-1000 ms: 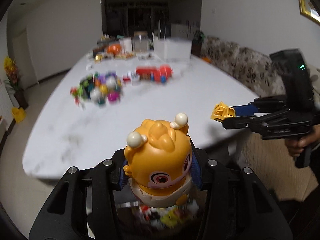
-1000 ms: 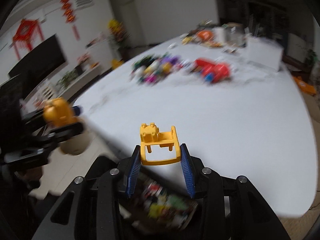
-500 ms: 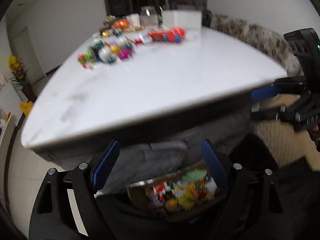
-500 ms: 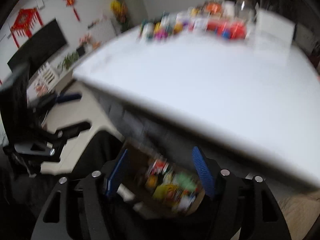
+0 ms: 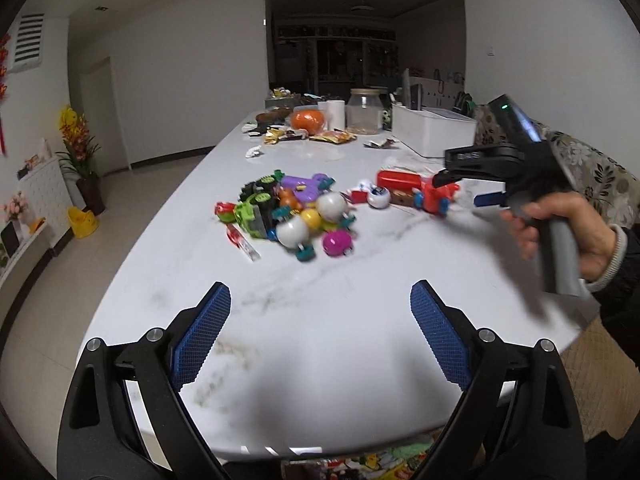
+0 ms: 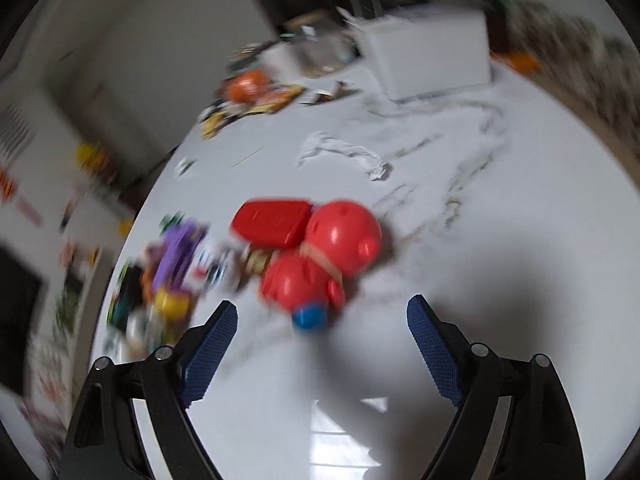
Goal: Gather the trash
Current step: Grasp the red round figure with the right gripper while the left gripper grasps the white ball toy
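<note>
1. Left view only: right gripper (image 5: 480, 188) seen from outside, gripped by a hand (image 5: 560, 232) over the table (image 5: 400, 280); toy heap (image 5: 288, 216) sharp.
2. Right view, blurred: red toy (image 6: 320, 256) just ahead, lying flat, long axis running toward the upper right.
3. Left gripper (image 5: 320, 336) and right gripper both opening, nothing between; a second ago each clamped a yellow toy.

Two grippers (image 5: 320, 336) (image 6: 322, 344), one glass jar (image 5: 363, 111), one white box (image 5: 434, 135), two white balls (image 5: 332, 205).
</note>
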Demonstrator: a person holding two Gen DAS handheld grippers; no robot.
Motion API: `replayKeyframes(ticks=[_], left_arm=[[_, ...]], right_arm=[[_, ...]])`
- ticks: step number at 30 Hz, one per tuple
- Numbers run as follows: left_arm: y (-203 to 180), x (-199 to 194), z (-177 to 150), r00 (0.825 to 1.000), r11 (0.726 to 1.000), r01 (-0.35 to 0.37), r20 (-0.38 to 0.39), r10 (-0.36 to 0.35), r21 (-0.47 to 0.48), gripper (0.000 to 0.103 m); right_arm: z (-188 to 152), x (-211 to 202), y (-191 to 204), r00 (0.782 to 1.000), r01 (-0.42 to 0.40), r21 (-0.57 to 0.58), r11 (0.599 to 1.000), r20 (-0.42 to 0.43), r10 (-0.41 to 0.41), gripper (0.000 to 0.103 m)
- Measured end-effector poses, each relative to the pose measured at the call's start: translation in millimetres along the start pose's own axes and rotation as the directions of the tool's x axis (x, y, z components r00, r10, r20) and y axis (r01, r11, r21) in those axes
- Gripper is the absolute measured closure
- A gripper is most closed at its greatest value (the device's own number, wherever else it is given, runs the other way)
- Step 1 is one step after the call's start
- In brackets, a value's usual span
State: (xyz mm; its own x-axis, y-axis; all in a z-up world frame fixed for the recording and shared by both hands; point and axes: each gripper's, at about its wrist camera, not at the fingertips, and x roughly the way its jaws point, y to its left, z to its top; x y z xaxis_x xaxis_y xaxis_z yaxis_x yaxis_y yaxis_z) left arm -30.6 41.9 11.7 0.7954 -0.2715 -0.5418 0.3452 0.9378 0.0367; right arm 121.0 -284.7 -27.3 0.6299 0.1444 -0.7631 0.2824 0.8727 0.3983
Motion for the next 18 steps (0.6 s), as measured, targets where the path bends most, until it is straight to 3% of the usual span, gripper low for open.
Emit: replayKeyframes(ticks=[3, 4, 5, 6, 11, 15, 18], left_arm=[[6, 14, 12, 1.000, 1.000, -0.013, 0.018, 0.012, 0.024, 0.013], [9, 22, 17, 1.000, 0.999, -0.011, 0.019, 0.011, 0.033, 0.013], [12, 32, 23, 1.000, 0.999, -0.006, 0.015, 0.006, 0.041, 0.013], [14, 42, 29, 1.000, 0.999, -0.004, 0.008, 0.003, 0.054, 0.013], [9, 97, 65, 0.999, 0.984, 0.044, -0.025, -0.040, 0.173, 0.013], [-1, 141, 82, 0.986, 0.959, 0.136, -0.127, -0.107, 0.250, 0.013], [-10, 178, 77, 0.951, 0.945, 0.213, -0.274, -0.142, 0.247, 0.013]], right_arm=[[16, 32, 2, 0.998, 0.051, 0.079, 0.996, -0.039, -0.049, 0.016], [20, 38, 10, 0.995, 0.100, 0.041, 0.994, -0.028, -0.099, 0.018], [20, 44, 18, 0.990, 0.138, -0.012, 0.990, -0.034, -0.138, 0.028], [17, 48, 28, 0.987, 0.156, -0.090, 0.984, -0.031, -0.159, 0.029], [-3, 37, 31, 0.992, 0.107, -0.226, 0.968, -0.036, -0.119, 0.029], [-12, 21, 14, 0.994, 0.051, -0.252, 0.966, -0.082, -0.074, 0.030], [-20, 10, 9, 0.993, 0.031, -0.279, 0.960, -0.103, -0.063, 0.030]])
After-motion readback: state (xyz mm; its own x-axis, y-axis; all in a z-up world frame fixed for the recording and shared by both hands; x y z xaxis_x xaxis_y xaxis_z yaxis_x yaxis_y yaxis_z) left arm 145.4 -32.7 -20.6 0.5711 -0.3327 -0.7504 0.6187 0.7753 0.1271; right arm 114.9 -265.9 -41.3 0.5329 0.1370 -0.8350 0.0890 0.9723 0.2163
